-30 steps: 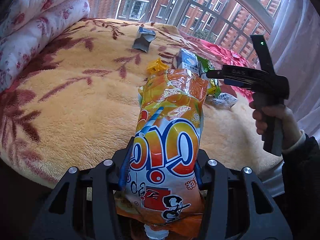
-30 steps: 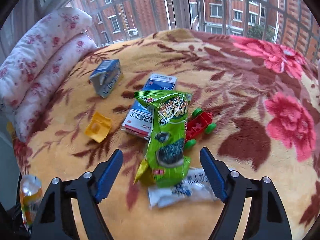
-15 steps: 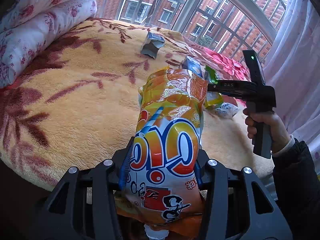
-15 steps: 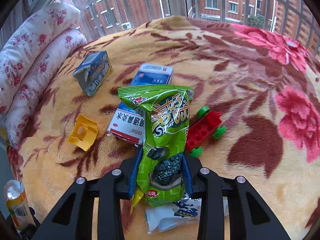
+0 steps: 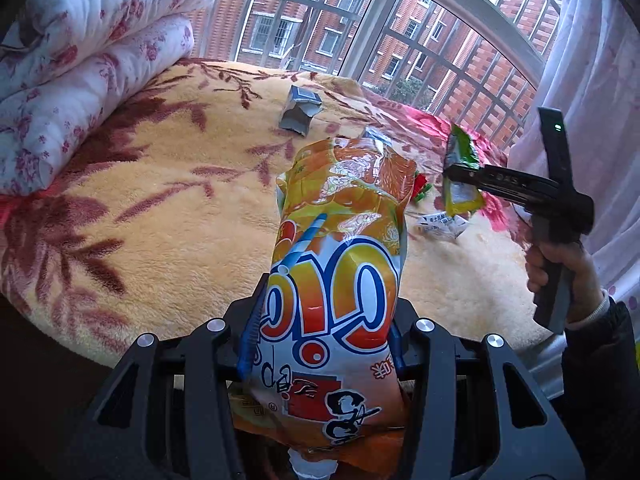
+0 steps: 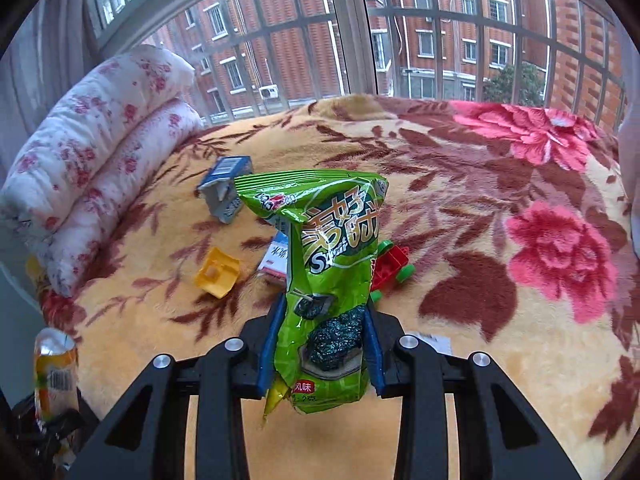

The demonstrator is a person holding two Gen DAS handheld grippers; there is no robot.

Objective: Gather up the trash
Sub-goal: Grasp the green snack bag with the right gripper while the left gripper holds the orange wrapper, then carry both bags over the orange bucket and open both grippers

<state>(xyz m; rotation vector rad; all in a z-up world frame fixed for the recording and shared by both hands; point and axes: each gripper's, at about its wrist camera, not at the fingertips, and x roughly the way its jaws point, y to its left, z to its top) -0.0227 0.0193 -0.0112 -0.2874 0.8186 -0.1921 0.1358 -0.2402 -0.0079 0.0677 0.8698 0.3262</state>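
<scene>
My left gripper (image 5: 322, 336) is shut on an orange snack bag (image 5: 340, 264) that stands up between its blue pads, over the near edge of the bed. My right gripper (image 6: 322, 344) is shut on a green seaweed snack bag (image 6: 328, 264), lifted off the blanket. In the left wrist view the right gripper (image 5: 460, 176) hangs at the right with the green bag (image 5: 462, 168) in its jaws, a hand on its handle. On the blanket lie a grey-blue carton (image 6: 224, 188), a yellow plastic piece (image 6: 216, 274), a blue-white box (image 6: 276, 258) and a white wrapper (image 5: 440, 224).
A red and green toy car (image 6: 390, 266) sits just right of the green bag. Rolled floral quilts (image 6: 92, 152) lie along the left side of the bed. Barred windows (image 6: 400, 28) stand behind the flowered blanket (image 6: 500, 300), and a curtain (image 5: 600, 80) hangs at the right.
My right gripper closed on the green bag and lifted it off the blanket, leaving the white wrapper lying there. The left gripper, still holding the orange bag, rose slightly.
</scene>
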